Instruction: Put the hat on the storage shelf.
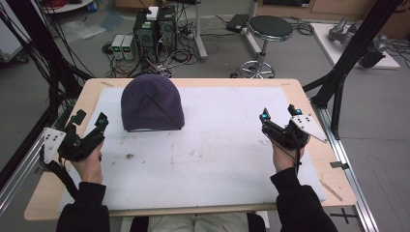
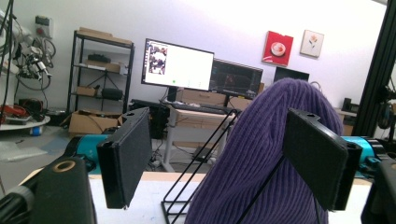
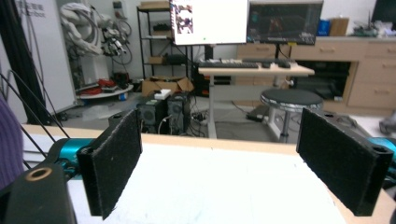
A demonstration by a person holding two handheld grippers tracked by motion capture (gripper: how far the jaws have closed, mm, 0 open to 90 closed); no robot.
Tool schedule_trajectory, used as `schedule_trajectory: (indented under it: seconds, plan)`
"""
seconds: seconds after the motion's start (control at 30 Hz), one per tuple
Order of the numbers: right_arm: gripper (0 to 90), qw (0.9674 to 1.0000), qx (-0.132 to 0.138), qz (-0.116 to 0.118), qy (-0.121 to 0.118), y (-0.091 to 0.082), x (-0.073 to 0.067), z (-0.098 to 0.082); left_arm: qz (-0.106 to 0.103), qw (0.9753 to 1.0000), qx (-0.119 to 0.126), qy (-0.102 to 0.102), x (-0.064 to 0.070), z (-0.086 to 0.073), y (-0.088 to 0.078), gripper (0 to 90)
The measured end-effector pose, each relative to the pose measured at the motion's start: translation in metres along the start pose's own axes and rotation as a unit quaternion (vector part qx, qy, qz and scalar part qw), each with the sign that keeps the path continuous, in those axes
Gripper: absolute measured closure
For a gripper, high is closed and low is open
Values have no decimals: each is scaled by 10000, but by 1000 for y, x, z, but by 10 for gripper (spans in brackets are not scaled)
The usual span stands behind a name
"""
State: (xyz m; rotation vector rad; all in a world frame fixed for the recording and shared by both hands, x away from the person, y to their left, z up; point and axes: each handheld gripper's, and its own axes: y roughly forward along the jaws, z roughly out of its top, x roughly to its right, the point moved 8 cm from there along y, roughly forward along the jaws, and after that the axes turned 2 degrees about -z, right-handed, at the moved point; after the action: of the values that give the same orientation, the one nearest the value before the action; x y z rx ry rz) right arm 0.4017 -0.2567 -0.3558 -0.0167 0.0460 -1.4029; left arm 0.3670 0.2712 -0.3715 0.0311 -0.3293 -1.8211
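Observation:
A purple knit beanie [image 1: 152, 102] sits over a black wire stand [image 2: 187, 186] at the back left of the white sheet [image 1: 217, 154] that covers the table. My left gripper [image 1: 90, 118] is held low at the table's left edge, just left of the beanie, with its jaws wide apart and nothing between them. In the left gripper view the beanie [image 2: 261, 140] rises close ahead, beyond the left gripper [image 2: 224, 158]. My right gripper [image 1: 279, 112] is at the right side of the sheet, open and empty. In the right gripper view the right gripper [image 3: 229, 163] faces bare sheet, with the beanie [image 3: 7, 140] at the far left.
The wooden table [image 1: 309, 104] edges the sheet on all sides. Black frame posts [image 1: 348, 58] stand at the right and left. Beyond the far edge are a round stool [image 1: 270, 28], computer towers [image 1: 154, 26] and cables on the floor.

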Motion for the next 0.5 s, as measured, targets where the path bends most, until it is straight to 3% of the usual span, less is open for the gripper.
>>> schedule_trajectory:
  seconds: [0.2,0.33,0.5]
  plan:
    - [131,9997,-67,-131,200,-3,13,-14,26,10000,26,21,-1,-3,-5,239]
    - [128,9991,-79,-38,426,-6,18,-19,65,10000,11,44,-2,-4,-7,240]
    - [129,9988,-164,-73,449,-8,23,-34,77,9998,-93,142,-3,-9,-13,242]
